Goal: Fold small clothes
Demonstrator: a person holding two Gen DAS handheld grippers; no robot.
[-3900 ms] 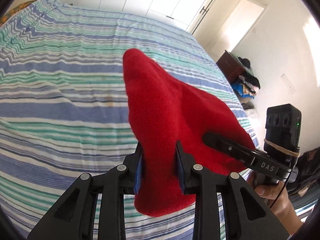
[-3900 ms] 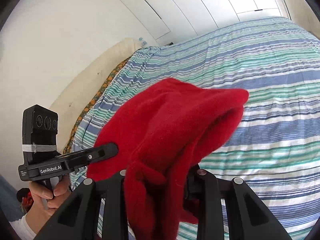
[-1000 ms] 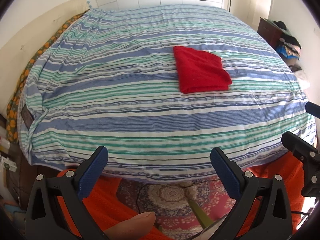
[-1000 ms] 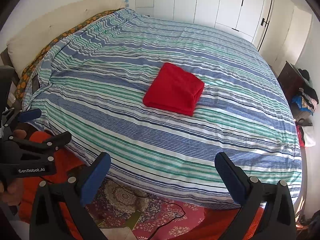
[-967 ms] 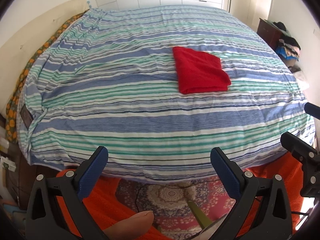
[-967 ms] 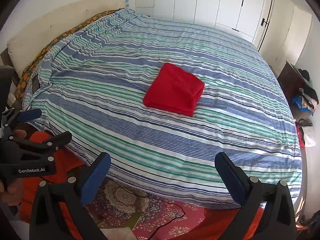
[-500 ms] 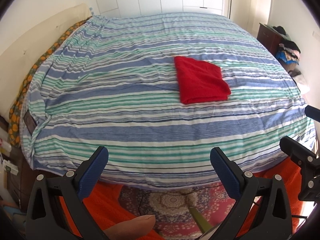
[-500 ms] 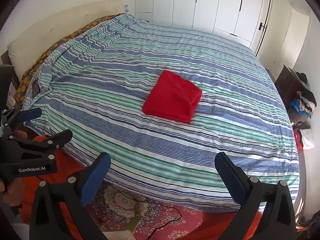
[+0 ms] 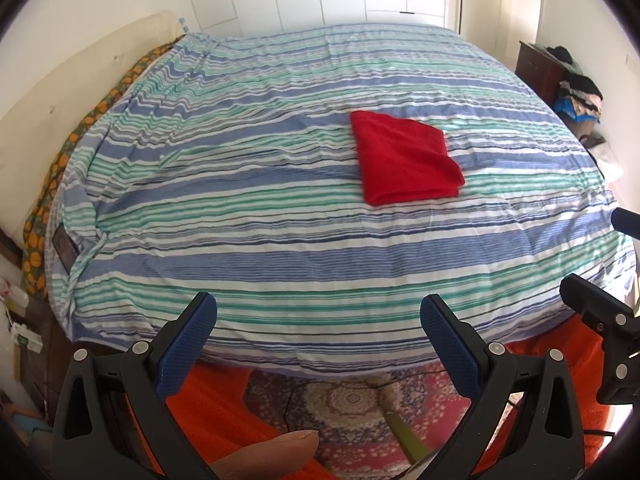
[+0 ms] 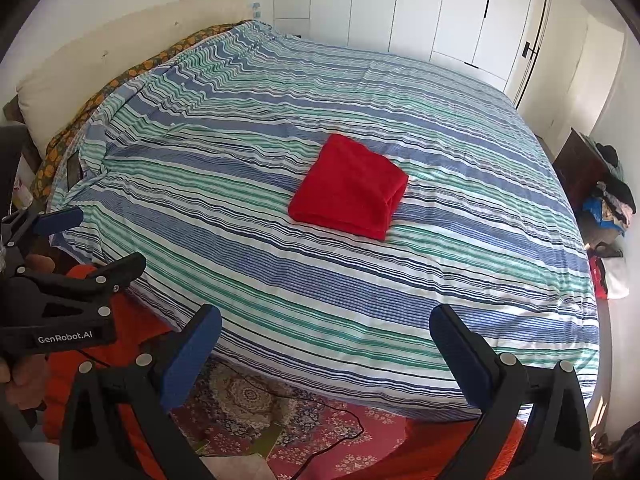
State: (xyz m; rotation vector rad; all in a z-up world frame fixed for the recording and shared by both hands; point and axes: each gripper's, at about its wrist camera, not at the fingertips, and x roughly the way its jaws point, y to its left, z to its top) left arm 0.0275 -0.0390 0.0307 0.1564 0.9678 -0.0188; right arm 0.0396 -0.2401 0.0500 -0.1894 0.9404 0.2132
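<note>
Here, at nine o'clock in our left wrist view, we see the cream headboard and an orange-patterned cloth tucked along the edge of the bed. The striped bedsheet in blue, green and white fills the middle. Toward one o'clock from the centre lies the red garment, folded into a flat rectangle and resting on the sheet, well apart from both tools. At six o'clock our left gripper hangs over the foot of the bed with its blue-padded fingers spread wide and nothing between them. Below it we see a patterned rug and orange fabric on the floor. At four o'clock part of the other tool shows at the frame edge. At two o'clock a dark cabinet carries a heap of clothes.

In our right wrist view, the left gripper shows at eight o'clock, held in a hand. The red garment sits just above centre. At six o'clock our right gripper is likewise spread apart and empty. White wardrobe doors stand at twelve o'clock.
</note>
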